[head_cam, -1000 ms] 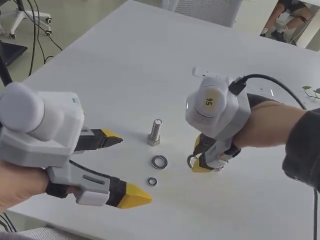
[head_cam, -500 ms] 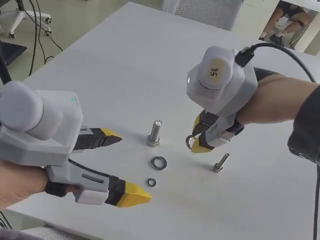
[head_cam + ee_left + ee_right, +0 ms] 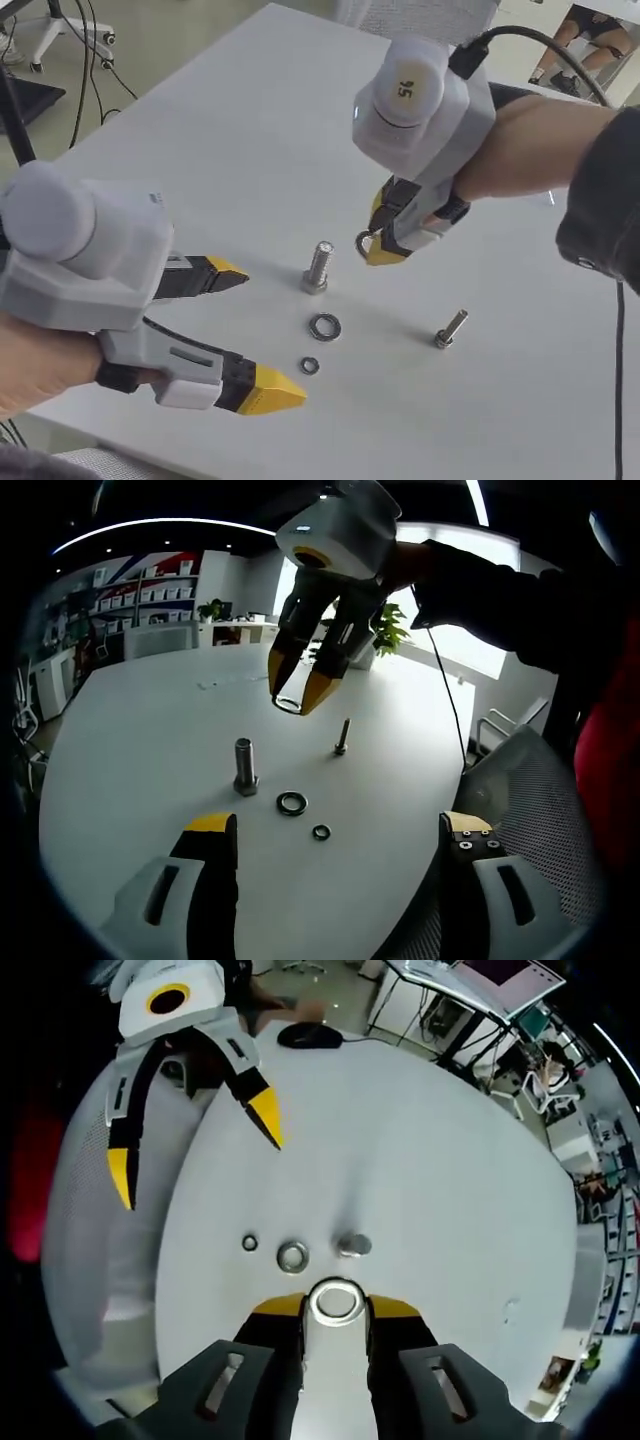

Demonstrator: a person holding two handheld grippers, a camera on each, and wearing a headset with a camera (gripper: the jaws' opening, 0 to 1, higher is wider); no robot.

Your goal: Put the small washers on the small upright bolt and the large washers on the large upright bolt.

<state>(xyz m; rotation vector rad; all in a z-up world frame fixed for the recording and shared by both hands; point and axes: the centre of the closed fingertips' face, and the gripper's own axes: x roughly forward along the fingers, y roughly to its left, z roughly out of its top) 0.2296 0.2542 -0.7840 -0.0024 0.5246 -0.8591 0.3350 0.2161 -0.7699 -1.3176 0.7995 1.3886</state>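
The right gripper (image 3: 378, 250) is hanging in the air above the white table (image 3: 200, 150); its two yellow-tipped jaws are pinching the held washer (image 3: 336, 1301) by its rim, so that the ring is showing flat and open between them in the right gripper view. Judged against the loose rings on the table, it is probably one of the large ones, though the angle is making the size hard to read. In the head view this ring is hovering just up and to the right of the large upright bolt (image 3: 318, 267), clear of the bolt's top; in the right gripper view the bolt's end is showing just beyond the ring and slightly to one side.

The large upright bolt is standing on its head with the threaded shank pointing up; a loose large washer (image 3: 324, 326) is lying flat on the table just in front of it, on the person's side; a small washer (image 3: 310, 366) is lying flat a little nearer still, close to the first but apart from it. The small upright bolt (image 3: 450, 329) is standing off to the right, well apart from the large one.

The left gripper (image 3: 255, 332) is being held low at the left of the table; its jaws are standing wide apart and are pointing towards the two loose washers, which are lying just beyond the tips.
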